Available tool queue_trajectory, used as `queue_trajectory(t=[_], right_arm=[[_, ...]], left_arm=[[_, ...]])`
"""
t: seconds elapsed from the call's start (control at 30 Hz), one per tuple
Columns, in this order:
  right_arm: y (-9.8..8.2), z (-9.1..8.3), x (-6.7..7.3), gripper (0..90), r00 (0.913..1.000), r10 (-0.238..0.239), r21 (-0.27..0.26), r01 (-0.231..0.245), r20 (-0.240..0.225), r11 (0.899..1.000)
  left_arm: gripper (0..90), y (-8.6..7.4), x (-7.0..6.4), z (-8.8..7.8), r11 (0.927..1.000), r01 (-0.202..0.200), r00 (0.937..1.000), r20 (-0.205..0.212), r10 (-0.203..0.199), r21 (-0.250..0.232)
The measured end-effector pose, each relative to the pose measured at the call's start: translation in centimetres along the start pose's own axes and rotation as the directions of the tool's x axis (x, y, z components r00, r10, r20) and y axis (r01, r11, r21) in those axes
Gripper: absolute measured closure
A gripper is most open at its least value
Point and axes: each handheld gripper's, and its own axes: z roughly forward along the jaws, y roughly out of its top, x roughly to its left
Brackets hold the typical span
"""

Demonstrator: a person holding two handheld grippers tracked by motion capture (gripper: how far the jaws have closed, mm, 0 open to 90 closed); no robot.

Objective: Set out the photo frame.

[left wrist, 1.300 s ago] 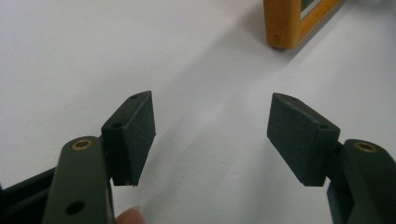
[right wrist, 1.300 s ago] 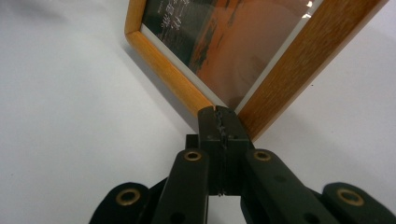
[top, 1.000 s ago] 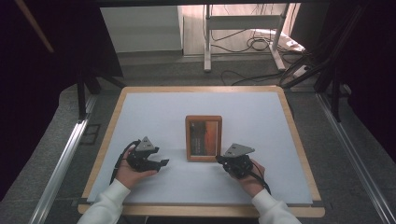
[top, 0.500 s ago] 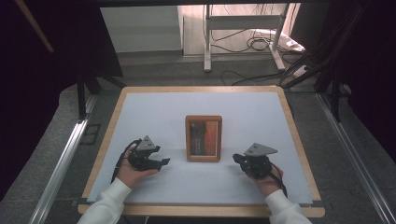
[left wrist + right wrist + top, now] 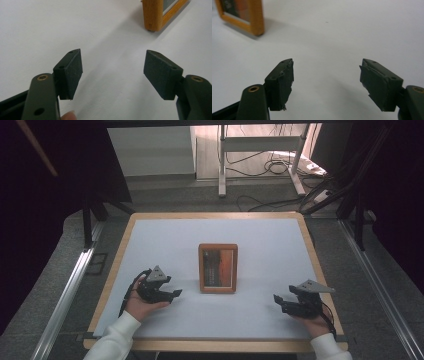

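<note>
A wooden picture frame (image 5: 218, 268) with a dark orange picture stands upright in the middle of the white table top (image 5: 260, 235). My left gripper (image 5: 176, 294) rests low at the frame's left, open, nothing between its pads (image 5: 72, 70); a corner of the frame (image 5: 152, 15) lies ahead at the upper right. My right gripper (image 5: 276, 302) sits near the front right corner, well apart from the frame. Its jaws have just been opening and stand open with nothing between them (image 5: 325, 82); the frame (image 5: 249, 17) is at the upper left.
The table has a raised wooden rim (image 5: 320, 265). Beyond its far edge are a metal stand (image 5: 260, 160) and loose cables (image 5: 280, 167) on the floor. Metal rails (image 5: 65, 290) run along both sides of the table.
My right gripper has moved away from the frame's right lower corner toward the table's right edge, and its jaws have opened. The left gripper has stayed put.
</note>
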Motion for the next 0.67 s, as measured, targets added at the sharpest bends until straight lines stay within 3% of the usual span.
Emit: queue_trajectory(t=[0.1, 0.37, 0.67], right_arm=[[-0.02, -0.04, -0.45, 26.4, 0.9996, 0.026, -0.014, -0.026, 0.012, 1.0], [0.15, 0.46, 0.08, 25.8, 0.9998, -0.017, -0.011, 0.017, 0.012, 1.0], [0.2, 0.2, 0.07, 25.3, 0.9997, -0.013, -0.026, 0.013, 0.018, 1.0]], left_arm=[[31.1, -0.02, 0.0, -0.03, 1.0, 0.0, 1.0, 0.0, 0.0, -0.001], [31.1, -0.11, 0.15, -0.11, 1.0, 0.007, 1.0, 0.002, -0.007, -0.004], [31.1, -0.11, 0.19, -0.03, 1.0, 0.008, 1.0, 0.003, -0.008, -0.002]])
